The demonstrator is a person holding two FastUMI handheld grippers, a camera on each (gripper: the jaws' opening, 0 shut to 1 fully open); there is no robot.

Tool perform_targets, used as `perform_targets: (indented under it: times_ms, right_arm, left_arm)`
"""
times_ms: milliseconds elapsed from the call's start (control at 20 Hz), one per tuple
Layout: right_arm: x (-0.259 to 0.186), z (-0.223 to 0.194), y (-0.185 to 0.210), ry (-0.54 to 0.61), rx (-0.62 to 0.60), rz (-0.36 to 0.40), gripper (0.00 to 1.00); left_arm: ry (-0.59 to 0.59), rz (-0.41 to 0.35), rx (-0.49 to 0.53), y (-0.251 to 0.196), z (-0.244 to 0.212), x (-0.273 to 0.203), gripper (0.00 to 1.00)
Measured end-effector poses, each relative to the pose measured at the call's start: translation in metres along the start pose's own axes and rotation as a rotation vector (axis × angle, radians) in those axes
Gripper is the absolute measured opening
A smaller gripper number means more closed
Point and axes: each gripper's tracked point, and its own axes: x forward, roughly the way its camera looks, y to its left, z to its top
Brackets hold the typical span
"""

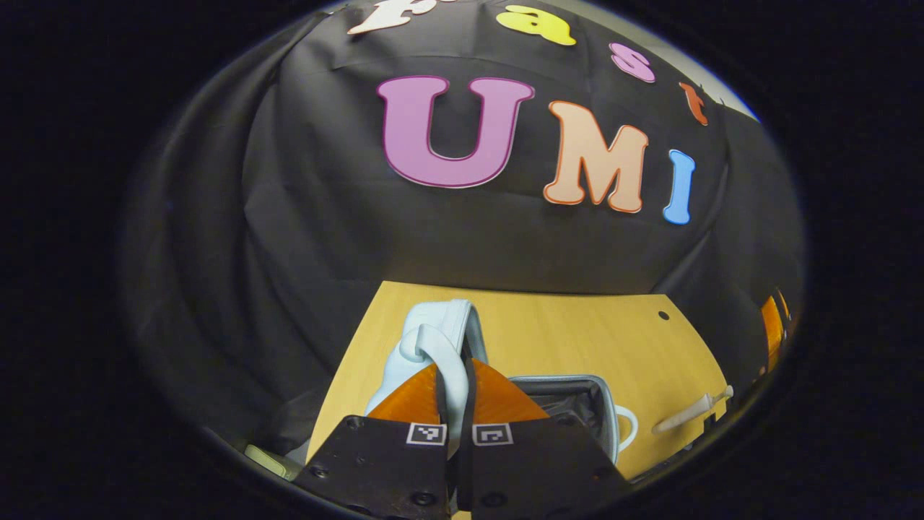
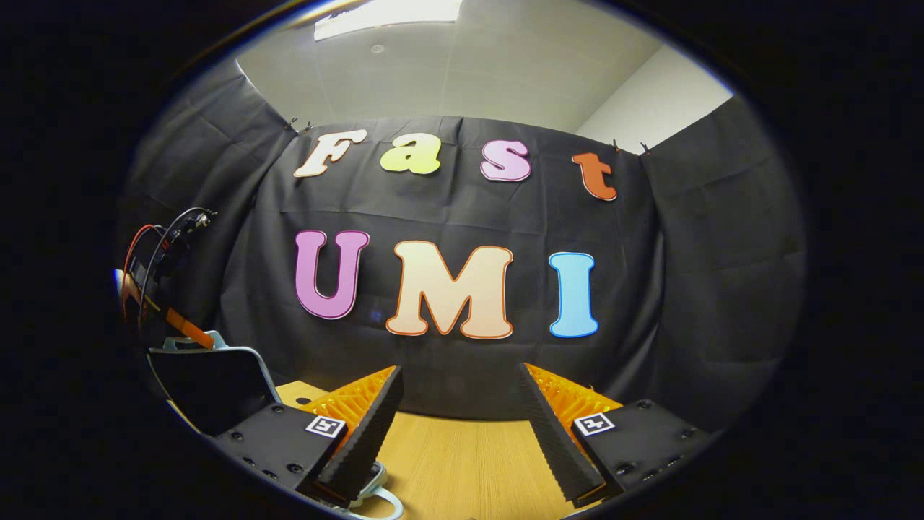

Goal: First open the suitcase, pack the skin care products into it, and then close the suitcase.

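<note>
A small pale blue suitcase lies open on the wooden table, its dark-lined base [image 1: 570, 404] just right of my left gripper. My left gripper [image 1: 455, 368] is shut on the edge of the raised lid [image 1: 433, 339], which stands up between its fingers. In the right gripper view the lid [image 2: 209, 390] stands upright at the far left, dark lining facing me, with the left gripper [image 2: 170, 314] at its top edge. My right gripper [image 2: 459, 372] hangs open over the table with nothing between its fingers. A beige skin care tube [image 1: 689, 413] lies on the table right of the suitcase.
The wooden table [image 1: 577, 332] runs back to the black cloth wall. A pale suitcase handle loop [image 2: 375, 495] shows below my right gripper's left finger. Cables [image 2: 155, 245] hang by the left gripper. The right gripper [image 1: 772, 328] shows at the far right edge of the left gripper view.
</note>
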Motion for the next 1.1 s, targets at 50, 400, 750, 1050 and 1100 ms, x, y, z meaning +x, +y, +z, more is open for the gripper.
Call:
perform_targets:
  times_ms: [50, 400, 750, 1050, 1100]
  right_arm:
    - [0.001, 0.002, 0.003, -0.003, 0.004, -0.001, 0.99]
    - [0.008, 0.008, 0.02, -0.008, 0.006, -0.007, 0.99]
    - [0.003, 0.005, 0.03, 0.013, -0.011, 0.001, 0.99]
    - [-0.004, 0.006, 0.019, 0.021, -0.032, -0.02, 0.99]
    - [-0.005, 0.007, 0.016, 0.021, -0.038, -0.022, 0.99]
  left_arm:
    - [0.002, 0.016, -0.009, 0.015, -0.002, 0.003, 0.0]
    - [0.065, 0.114, -0.059, 0.099, -0.042, 0.024, 0.01]
    - [0.154, 0.226, -0.145, 0.167, -0.102, 0.051, 0.0]
    - [0.099, 0.372, -0.186, 0.2, -0.115, 0.052, 0.21]
    - [0.058, 0.384, -0.179, 0.202, -0.104, 0.048, 0.4]
